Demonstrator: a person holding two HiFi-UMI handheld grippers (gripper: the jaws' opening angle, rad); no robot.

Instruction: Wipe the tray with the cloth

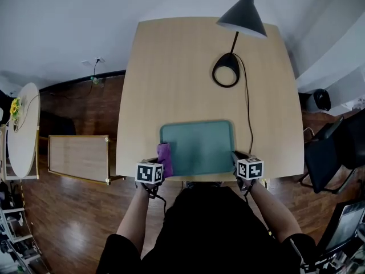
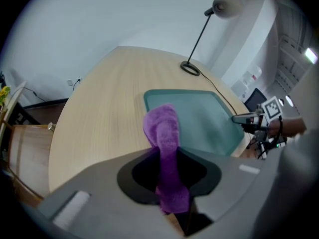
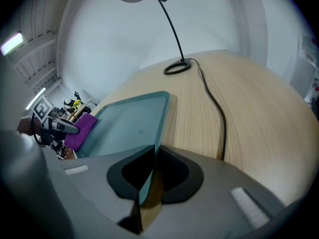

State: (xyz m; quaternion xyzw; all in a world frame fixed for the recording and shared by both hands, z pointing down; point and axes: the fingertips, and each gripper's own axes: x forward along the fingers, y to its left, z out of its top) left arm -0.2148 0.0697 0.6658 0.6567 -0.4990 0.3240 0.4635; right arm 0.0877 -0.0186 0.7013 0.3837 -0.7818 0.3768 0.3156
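Purple cloth (image 2: 162, 128), seemingly fuzzy; teal tray (image 2: 202, 121).

You find no word, label, brand name or number that can be read in any of these views. The only printed signs are the black-and-white square markers on the cube (image 1: 149, 172) of your left gripper (image 1: 162, 162) and on the cube (image 1: 250, 168) of your right gripper (image 1: 235, 158). They are block patterns, not letters or digits.
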